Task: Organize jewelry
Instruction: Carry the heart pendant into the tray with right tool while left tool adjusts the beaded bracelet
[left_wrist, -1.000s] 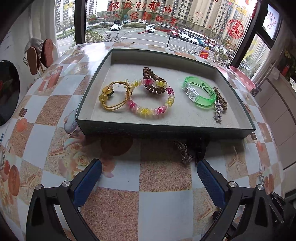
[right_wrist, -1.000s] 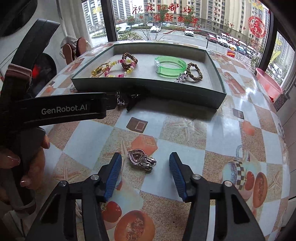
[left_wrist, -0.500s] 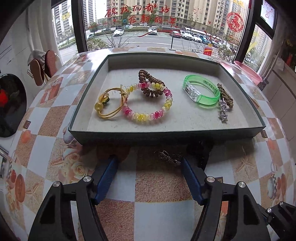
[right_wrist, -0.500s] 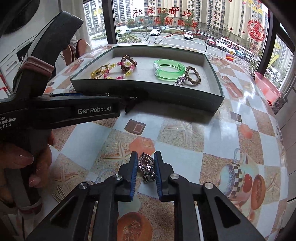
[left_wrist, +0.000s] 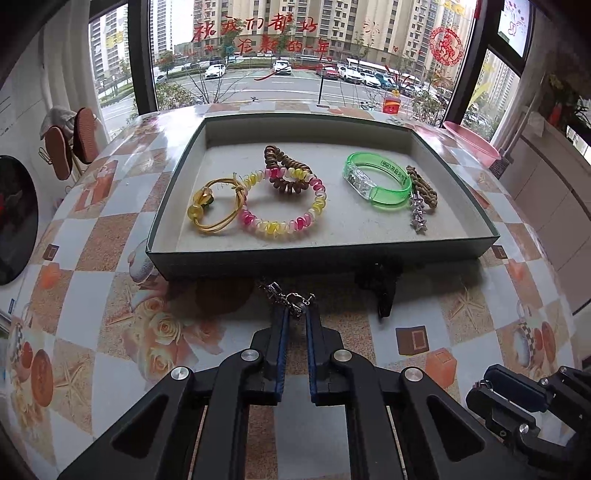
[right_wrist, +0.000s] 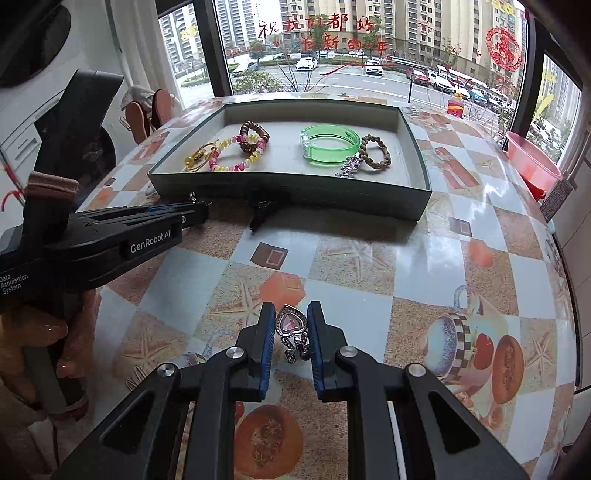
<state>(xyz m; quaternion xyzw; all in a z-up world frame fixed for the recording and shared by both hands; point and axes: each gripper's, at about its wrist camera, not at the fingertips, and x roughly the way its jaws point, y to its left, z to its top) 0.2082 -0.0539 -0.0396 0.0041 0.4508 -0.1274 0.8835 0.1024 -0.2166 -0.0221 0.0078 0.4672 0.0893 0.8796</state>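
Observation:
A shallow green tray (left_wrist: 332, 254) (right_wrist: 295, 194) holds a yellow cord bracelet (left_wrist: 214, 206), a pink-and-yellow bead bracelet (left_wrist: 284, 218), a brown coil bracelet (left_wrist: 284, 177), a green bangle (left_wrist: 376, 181) (right_wrist: 328, 146), a braided brown bracelet (left_wrist: 423, 188) and a silver star chain (left_wrist: 417, 214). My left gripper (left_wrist: 295, 314) (right_wrist: 192, 216) is shut on a silver chain piece (left_wrist: 288, 295) just before the tray's front wall. My right gripper (right_wrist: 290, 314) is shut on a silver heart pendant (right_wrist: 291, 326), held over the table nearer the front.
A black clip (left_wrist: 382, 288) (right_wrist: 260, 214) lies on the patterned table (right_wrist: 369, 258) against the tray's front wall. A pink basin (right_wrist: 532, 166) stands at the far right edge. Slippers (left_wrist: 70, 147) hang at the left. The window is behind the tray.
Both grippers have closed: the left moved in on the silver chain piece and shut on it, the right shut on the heart pendant and now holds it upright.

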